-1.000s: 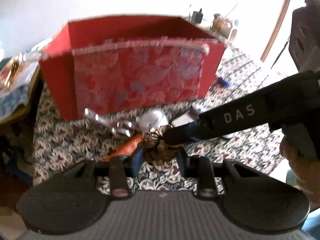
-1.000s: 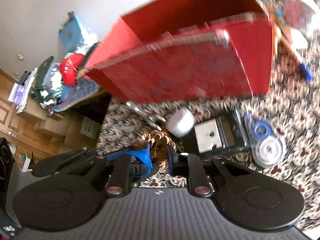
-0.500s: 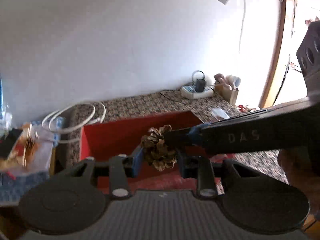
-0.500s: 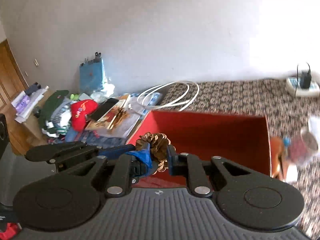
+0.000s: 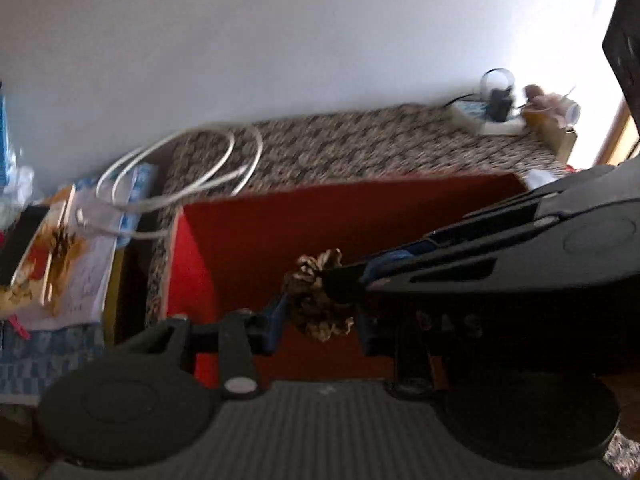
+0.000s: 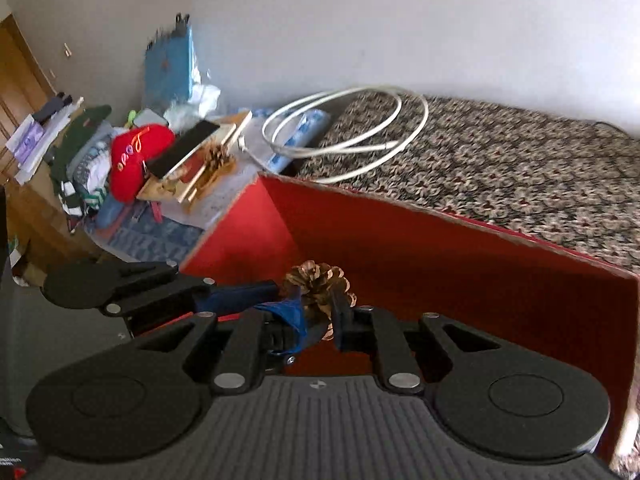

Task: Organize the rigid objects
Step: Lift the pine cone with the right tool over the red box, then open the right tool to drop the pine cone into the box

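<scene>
Since a second ago, the pine cone (image 5: 318, 304) has been lifted from the patterned cloth (image 6: 520, 168) and is now held above the open red box (image 6: 440, 264). It is gripped from both sides: the left gripper (image 5: 320, 320) and the right gripper (image 6: 318, 312) are each closed narrowly around it. The box interior, as far as it is seen, appears empty. Judged from this, the first item is about to be dropped in; the rest is not yet sorted.
</scene>
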